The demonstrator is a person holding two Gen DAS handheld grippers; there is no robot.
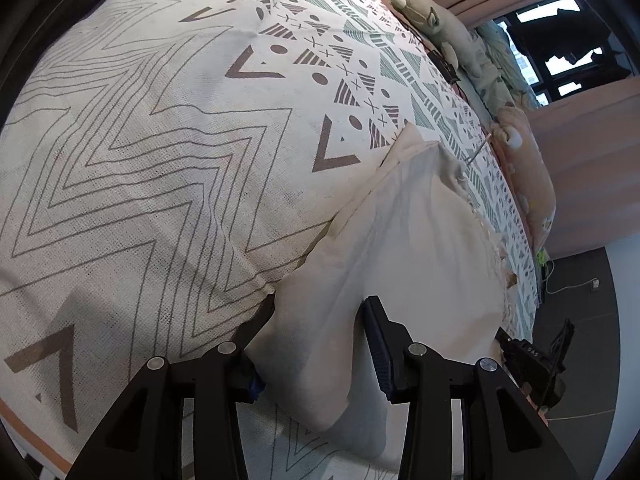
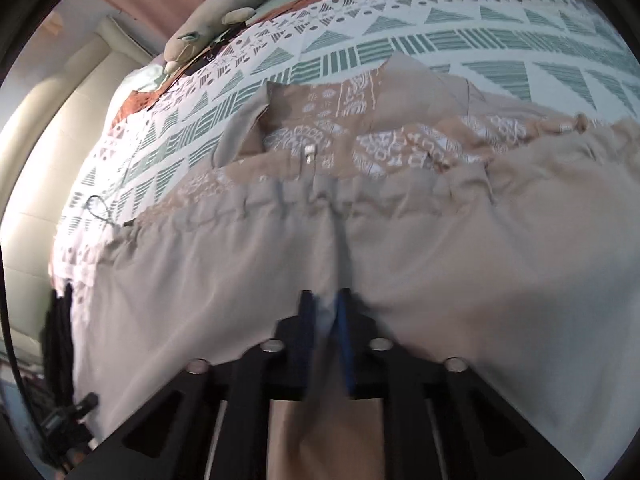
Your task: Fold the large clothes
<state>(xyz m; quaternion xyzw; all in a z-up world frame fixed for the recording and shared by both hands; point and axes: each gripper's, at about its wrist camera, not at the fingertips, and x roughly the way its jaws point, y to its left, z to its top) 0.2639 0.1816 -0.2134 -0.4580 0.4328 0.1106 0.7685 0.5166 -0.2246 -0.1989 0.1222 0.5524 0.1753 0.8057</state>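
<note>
A bed (image 1: 160,160) fills both views, covered by a white spread printed with grey zigzag lines, brown chevrons, dots, crosses and green striped triangles. Along its far edge lie a grey plush toy (image 1: 432,20), a pink plush (image 1: 528,168) and a thin black cable (image 2: 96,204). Beyond are pinkish curtains (image 1: 592,168), a dark window (image 1: 560,48), a dark tiled floor (image 1: 580,320) and a white cord on it. A cream padded headboard (image 2: 36,152) stands at the bed's end.

The beige garment (image 2: 440,272) lies spread on the bed near its front edge, its gathered waistband and white-patterned brown panel toward the middle of the bed.

The left claw (image 1: 320,312) stands partly open, a fold of the garment (image 1: 400,248) rising between its fingers; whether the pads press it I cannot tell. The right claw (image 2: 325,300) is narrow, pinching a ridge of the cloth.

A black device by the left claw bears small letters, apparently "DAS".
</note>
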